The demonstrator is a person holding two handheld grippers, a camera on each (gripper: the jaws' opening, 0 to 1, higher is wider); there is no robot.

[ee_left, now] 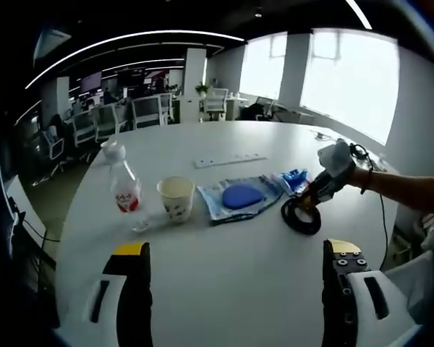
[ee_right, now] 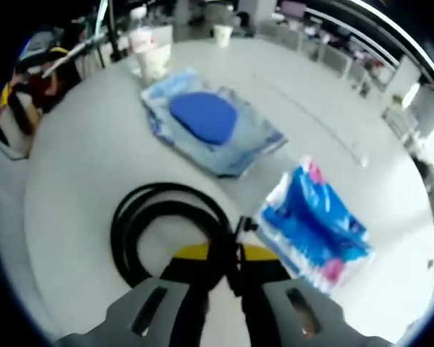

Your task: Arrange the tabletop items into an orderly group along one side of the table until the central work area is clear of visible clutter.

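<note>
White table [ee_left: 239, 260], right claw [ee_right: 228, 264] pinching coiled cable [ee_right: 166, 224]

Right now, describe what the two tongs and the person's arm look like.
The left tongs have two black jaws with yellow tips and white-grey housings with dark slots. The right tongs are grey-bodied with slotted shells and yellow jaw tips; in the left gripper view they appear as a pale grey body. The arm behind them wears a dark wristband.
</note>
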